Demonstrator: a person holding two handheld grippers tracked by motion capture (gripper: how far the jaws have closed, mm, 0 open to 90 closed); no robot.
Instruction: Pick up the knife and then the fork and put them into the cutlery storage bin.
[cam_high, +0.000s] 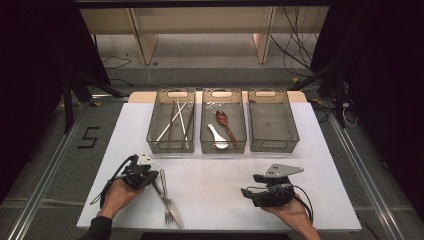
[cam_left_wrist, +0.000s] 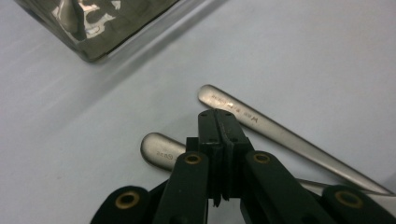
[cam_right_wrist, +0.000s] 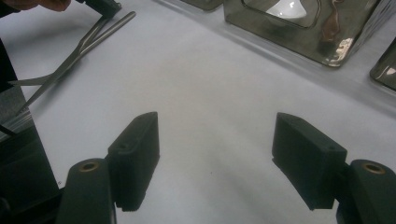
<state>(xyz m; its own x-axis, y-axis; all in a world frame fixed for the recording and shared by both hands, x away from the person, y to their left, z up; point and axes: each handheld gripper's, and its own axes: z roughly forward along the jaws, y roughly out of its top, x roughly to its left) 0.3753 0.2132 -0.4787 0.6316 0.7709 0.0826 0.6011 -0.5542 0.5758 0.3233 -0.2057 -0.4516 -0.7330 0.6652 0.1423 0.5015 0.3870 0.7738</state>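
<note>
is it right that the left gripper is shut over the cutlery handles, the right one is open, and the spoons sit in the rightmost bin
Not quite. The spoons sit in the middle bin, as the high view shows. The rest holds: the left gripper is shut over the cutlery handles, and the right gripper is open.

High view: above the near edge, facing forward and down over the white table.
Left gripper view: very close, just above two utensil handles.
Right gripper view: low, across the table.
Shared: handles, tray.

Three bins stand side by side behind the fork and knife.
</note>
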